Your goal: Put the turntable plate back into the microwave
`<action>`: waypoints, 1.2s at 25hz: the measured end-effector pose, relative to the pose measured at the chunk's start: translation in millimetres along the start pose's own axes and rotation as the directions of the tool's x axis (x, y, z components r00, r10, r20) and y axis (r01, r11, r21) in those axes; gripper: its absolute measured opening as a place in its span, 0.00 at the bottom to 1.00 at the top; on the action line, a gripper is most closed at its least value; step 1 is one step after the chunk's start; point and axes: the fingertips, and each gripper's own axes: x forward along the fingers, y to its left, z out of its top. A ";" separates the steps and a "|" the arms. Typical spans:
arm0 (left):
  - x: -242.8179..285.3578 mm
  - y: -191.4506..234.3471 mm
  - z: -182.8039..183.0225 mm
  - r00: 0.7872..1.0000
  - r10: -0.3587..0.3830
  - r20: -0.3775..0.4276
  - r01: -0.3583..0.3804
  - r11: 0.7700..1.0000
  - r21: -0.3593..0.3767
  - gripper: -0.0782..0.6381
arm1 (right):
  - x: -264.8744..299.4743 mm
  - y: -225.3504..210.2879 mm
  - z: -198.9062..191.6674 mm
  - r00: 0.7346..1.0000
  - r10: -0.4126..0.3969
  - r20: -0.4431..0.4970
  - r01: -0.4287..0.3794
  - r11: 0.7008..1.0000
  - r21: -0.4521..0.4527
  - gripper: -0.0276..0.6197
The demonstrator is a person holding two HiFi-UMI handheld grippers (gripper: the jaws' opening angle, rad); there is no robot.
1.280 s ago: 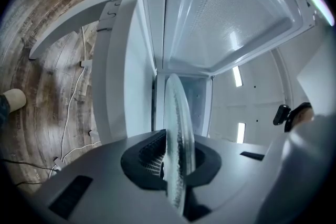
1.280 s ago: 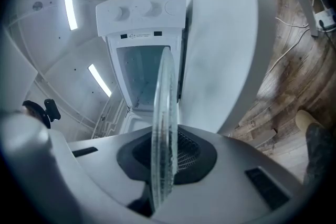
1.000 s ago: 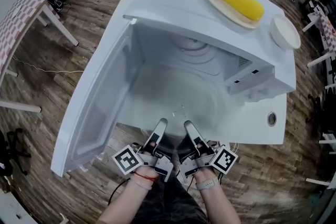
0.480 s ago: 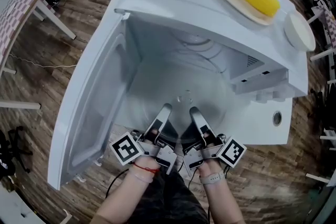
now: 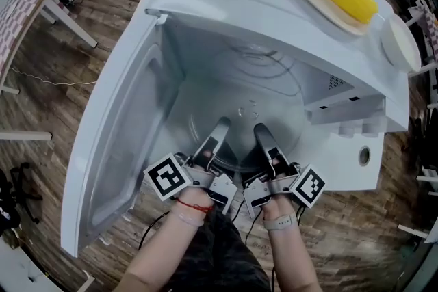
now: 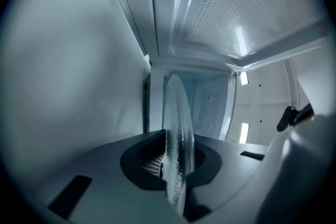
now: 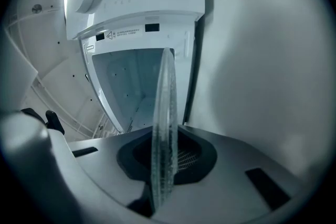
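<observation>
Both my claws have gone deeper than a moment ago, so the turntable plate (image 5: 268, 82) is now well inside the microwave (image 5: 226, 0). My left gripper (image 5: 217, 130) and right gripper (image 5: 263, 135) sit side by side. Each one is pinched tight on the near rim of the thin glass. I hold it by that edge so the far part can go in flat first, past the open door (image 5: 120, 140) on the left. I cannot tell if the plate is resting on the floor inside yet. I think it needs to go down gently in the middle.
</observation>
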 end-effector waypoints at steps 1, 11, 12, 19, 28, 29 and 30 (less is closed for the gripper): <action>2.2 0.2 1.2 1.000 -0.001 0.002 0.001 1.000 -0.006 0.15 | 1.9 -0.2 1.2 1.000 0.000 0.004 0.000 1.000 0.002 0.10; 15.4 4.9 8.4 1.000 -0.014 0.020 0.015 0.998 -0.057 0.15 | 11.8 -5.2 9.9 0.999 -0.017 0.042 0.016 1.000 0.021 0.10; 15.7 5.2 8.6 1.000 -0.011 0.018 0.012 0.999 -0.051 0.15 | 12.4 -5.5 10.2 0.999 -0.018 0.042 0.018 1.000 0.019 0.10; 14.1 4.6 11.5 1.000 0.000 0.007 0.000 1.000 0.000 0.15 | 20.1 -5.6 14.3 0.999 -0.011 0.049 0.011 1.000 0.003 0.10; 6.4 5.2 10.8 1.000 -0.002 -0.002 0.002 1.000 0.005 0.15 | 25.8 -3.5 17.5 0.999 -0.010 0.044 0.012 0.999 -0.037 0.10; 5.5 5.0 10.1 1.000 -0.003 -0.006 0.003 1.000 0.007 0.15 | 27.1 -2.5 18.9 0.999 -0.012 0.045 0.014 0.999 -0.045 0.10; 4.6 4.7 9.3 1.000 -0.004 -0.010 0.004 1.000 0.007 0.15 | 28.6 -1.7 20.5 0.999 -0.014 0.047 0.016 0.999 -0.047 0.10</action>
